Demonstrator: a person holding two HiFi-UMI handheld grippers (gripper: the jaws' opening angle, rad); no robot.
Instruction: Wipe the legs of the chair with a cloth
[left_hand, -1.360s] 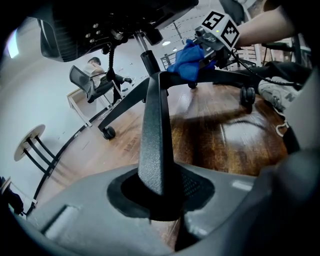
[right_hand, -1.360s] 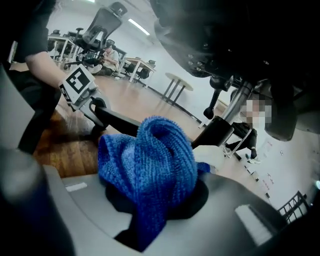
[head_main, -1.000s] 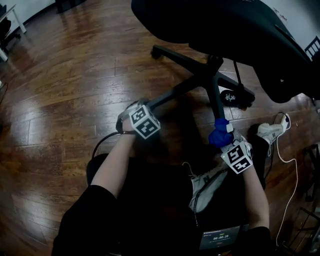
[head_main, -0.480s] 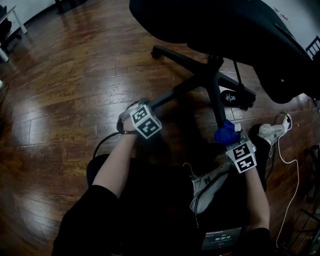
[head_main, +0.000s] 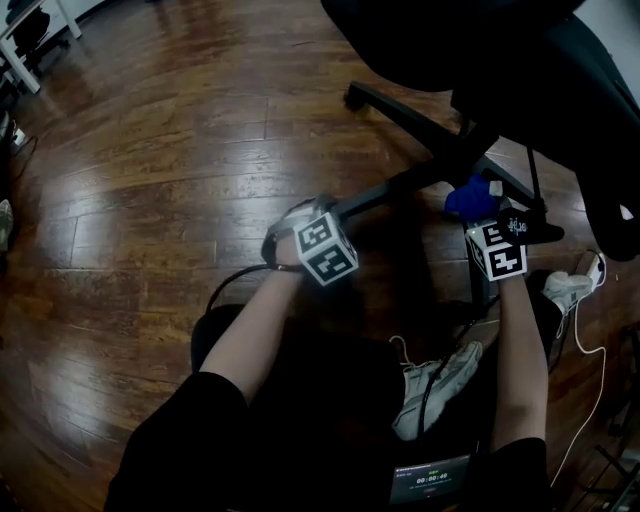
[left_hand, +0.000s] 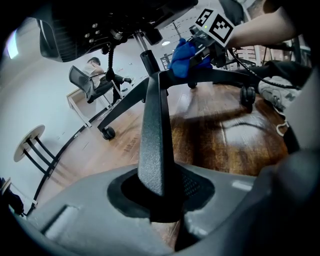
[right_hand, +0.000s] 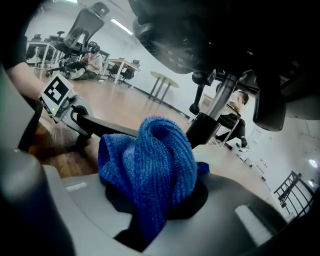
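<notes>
While the left tongs (left_hand: 159, 200) are clenched on the outer end of one chair leg (left_hand: 154, 120), pads tight on both its sides, the right tongs (right_hand: 155, 200) are clenched on a bunched blue cloth (right_hand: 150, 160); the cloth bulges out ahead of the tips. In the left gripper view the cloth sits at the hub (left_hand: 159, 76) where the legs meet; it seems to touch the root of a leg, contact not certain. The gripped leg's long axis runs straight from the left tongs to that hub, slanting up and right in the head view; so the cloth lies at the far end of that leg and the left tongs at the near end. The right hand is the one at the hub and carries the cloth; the left only steadies the base. The central column (right_hand: 216, 107) rises just behind the cloth to the seat (head_main: 450, 40); a second leg (head_main: 400, 110) runs away up-left to a caster (head_main: 353, 97); all stands on the wooden floor (head_main: 150, 200); a shoe (head_main: 435, 385) lies below the right arm. Judgement: wiping is under way; the next stroke likely goes outward from the hub along a leg and must follow its long axis to keep the cloth on the narrow top face. Risk: the cloth snags on the column or slips off the edge.
</notes>
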